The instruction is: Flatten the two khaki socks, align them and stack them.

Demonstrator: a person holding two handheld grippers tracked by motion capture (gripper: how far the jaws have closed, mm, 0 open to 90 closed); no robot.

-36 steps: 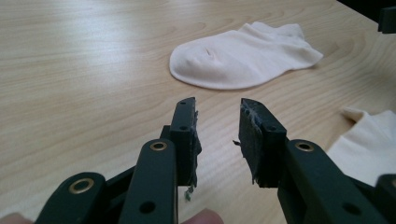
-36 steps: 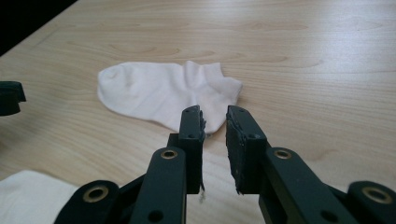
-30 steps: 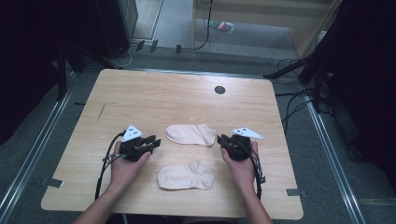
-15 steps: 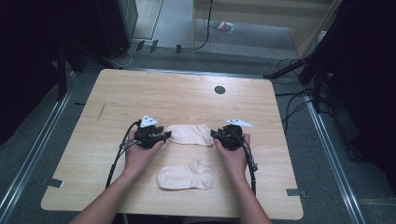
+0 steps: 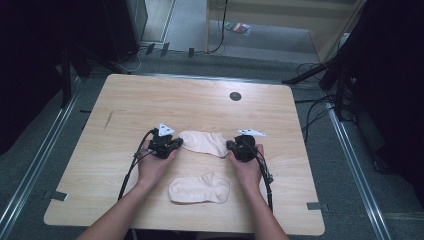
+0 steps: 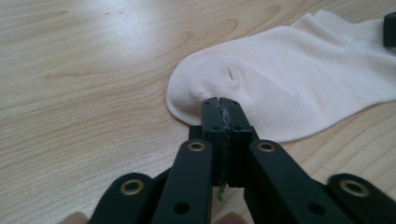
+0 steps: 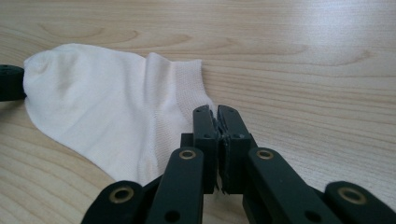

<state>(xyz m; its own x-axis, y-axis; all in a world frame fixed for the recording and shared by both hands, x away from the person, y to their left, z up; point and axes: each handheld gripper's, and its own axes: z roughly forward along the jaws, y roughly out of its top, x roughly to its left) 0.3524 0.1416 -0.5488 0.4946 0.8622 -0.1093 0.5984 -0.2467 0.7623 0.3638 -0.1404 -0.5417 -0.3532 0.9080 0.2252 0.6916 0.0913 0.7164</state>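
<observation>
Sock (image 5: pixel 204 142) stretched lengthwise between my fingers: left gripper (image 6: pixel 221 106) has just closed on its toe, right gripper (image 7: pixel 215 115) on its cuff.

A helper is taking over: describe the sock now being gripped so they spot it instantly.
On the wooden table, two pale socks lie near the front edge. Take the far sock, stretched between both tongs, left and right; the near sock lies untouched.

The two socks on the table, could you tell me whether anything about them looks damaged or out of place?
Nothing stands out. The far sock lies flat, pinched at its ends by the left tool and right tool; their jaws have just closed. The near sock lies flat and untouched.
</observation>
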